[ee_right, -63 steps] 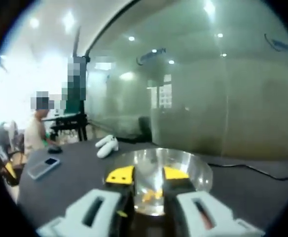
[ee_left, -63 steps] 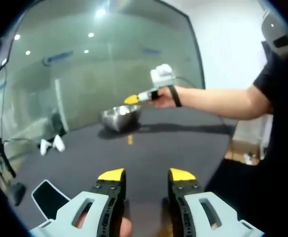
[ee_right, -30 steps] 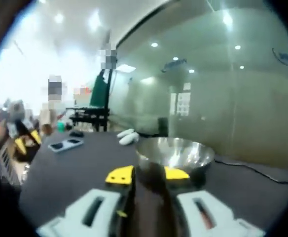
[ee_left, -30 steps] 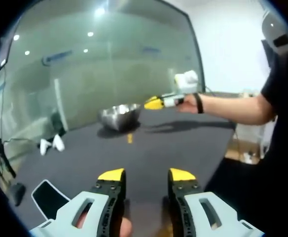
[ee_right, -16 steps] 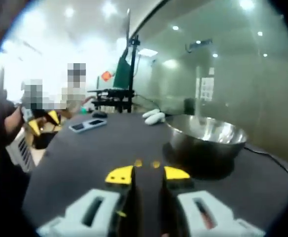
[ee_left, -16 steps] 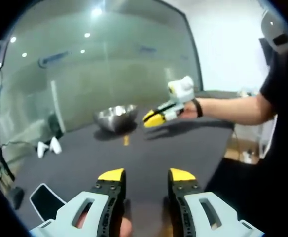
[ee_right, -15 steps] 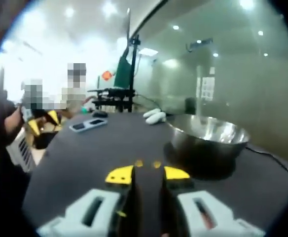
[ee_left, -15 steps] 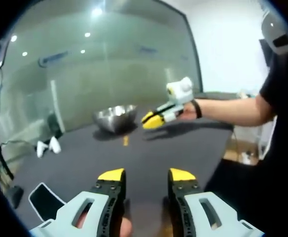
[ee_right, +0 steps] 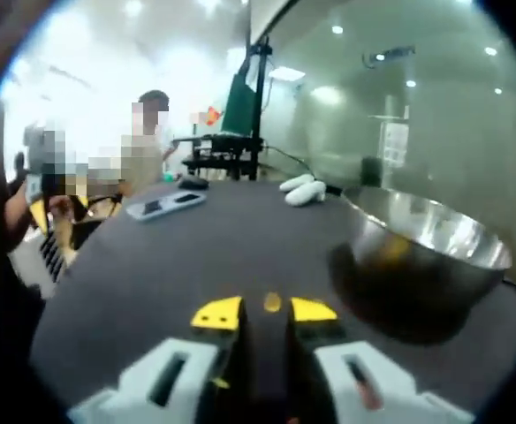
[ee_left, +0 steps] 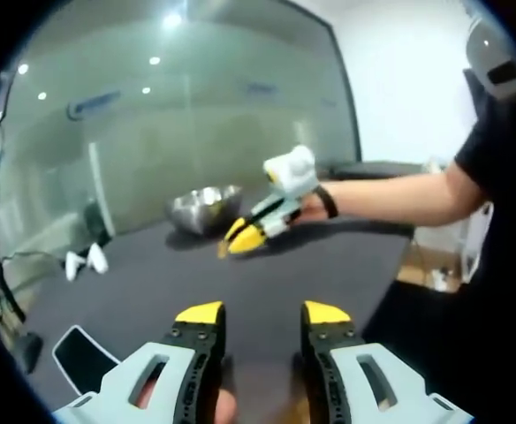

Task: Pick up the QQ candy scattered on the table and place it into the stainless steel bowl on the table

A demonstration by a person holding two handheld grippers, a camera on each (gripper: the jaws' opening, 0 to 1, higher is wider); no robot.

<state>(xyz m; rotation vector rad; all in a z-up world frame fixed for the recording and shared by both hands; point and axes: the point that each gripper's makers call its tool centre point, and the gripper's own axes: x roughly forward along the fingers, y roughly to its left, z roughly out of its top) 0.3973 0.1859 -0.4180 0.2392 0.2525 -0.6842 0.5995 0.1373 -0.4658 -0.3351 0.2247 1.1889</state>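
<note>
QQ candy (ee_right: 272,304) lies on the dark table (ee_right: 170,256) by a glass wall (ee_left: 196,115), both grippers' jaws spread.

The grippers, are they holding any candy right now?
No. The right gripper is open just short of a candy; the left gripper is open and empty.

Right tool (ee_right: 264,313) left bowl (ee_right: 426,256), lowered toward candy (ee_right: 272,304).
</note>
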